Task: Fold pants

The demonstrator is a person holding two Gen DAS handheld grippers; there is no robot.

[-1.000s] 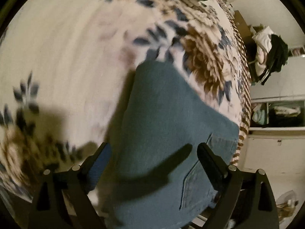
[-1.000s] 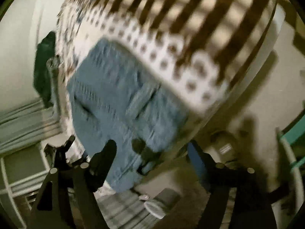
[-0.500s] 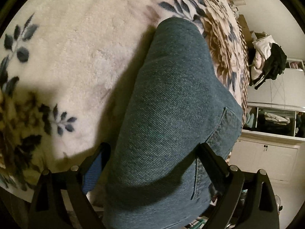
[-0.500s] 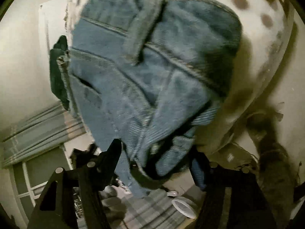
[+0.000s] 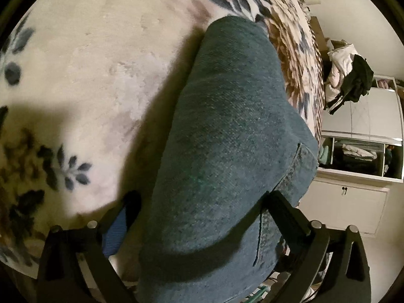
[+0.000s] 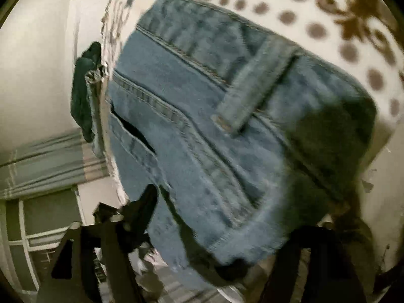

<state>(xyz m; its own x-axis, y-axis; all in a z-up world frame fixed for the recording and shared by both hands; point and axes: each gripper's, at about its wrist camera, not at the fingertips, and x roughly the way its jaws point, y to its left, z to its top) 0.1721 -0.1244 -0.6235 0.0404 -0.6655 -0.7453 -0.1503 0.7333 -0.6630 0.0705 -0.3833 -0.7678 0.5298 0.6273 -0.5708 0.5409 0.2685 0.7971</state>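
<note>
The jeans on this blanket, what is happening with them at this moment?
A person with a gripper in each hand is folding blue jeans on a floral blanket. The left gripper straddles the folded denim, its jaws having just opened wider, not pinching. The right gripper is at the waistband end, near the belt loop; its jaws have just opened, with denim between them. Neither visibly grips the cloth.

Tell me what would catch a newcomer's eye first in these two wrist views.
The blue jeans fill both views, lying folded on a cream floral blanket near the bed's edge. In the right wrist view their waistband and belt loop stand out against a dotted border. Each hand-held gripper, left and right, stands open astride the denim; both jaws have just been opening.
</note>
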